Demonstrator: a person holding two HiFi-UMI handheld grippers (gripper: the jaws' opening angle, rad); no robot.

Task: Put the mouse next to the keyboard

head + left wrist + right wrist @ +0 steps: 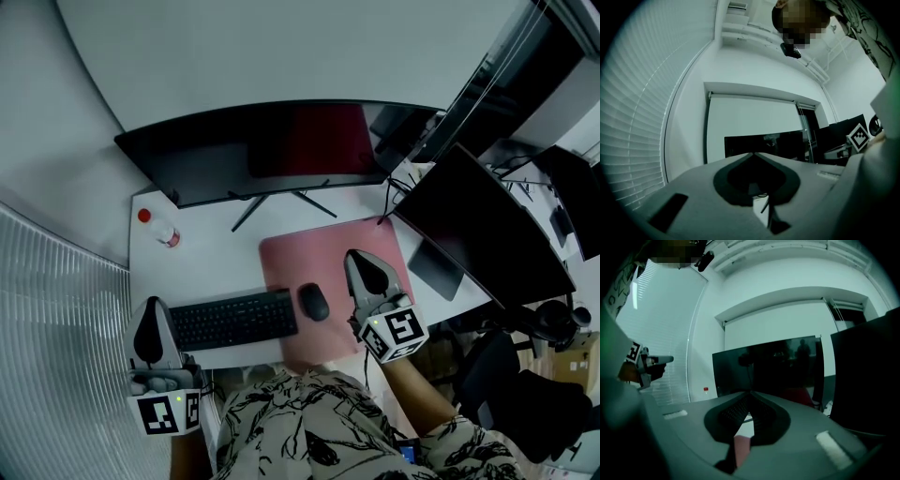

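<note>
White table (pixel 206 262): mouse (pixel 313 302) on pink mat (pixel 328 248), just beside keyboard (pixel 234 321). Right tool (pixel 361 261) nearer, mouse to its left. It and left tool (pixel 152 307) are clenched, empty.

The mouse (pixel 313 302) and keyboard (pixel 232 320) are black, the mat (pixel 323 255) pink, the desk (pixel 206 267) white, and the bottle (pixel 163 232) has a red cap.

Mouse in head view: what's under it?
A pink mat on the white desk; the mouse lies on its left part, beside the keyboard. The right tool covers part of the mat, so that patch can't be seen.
</note>
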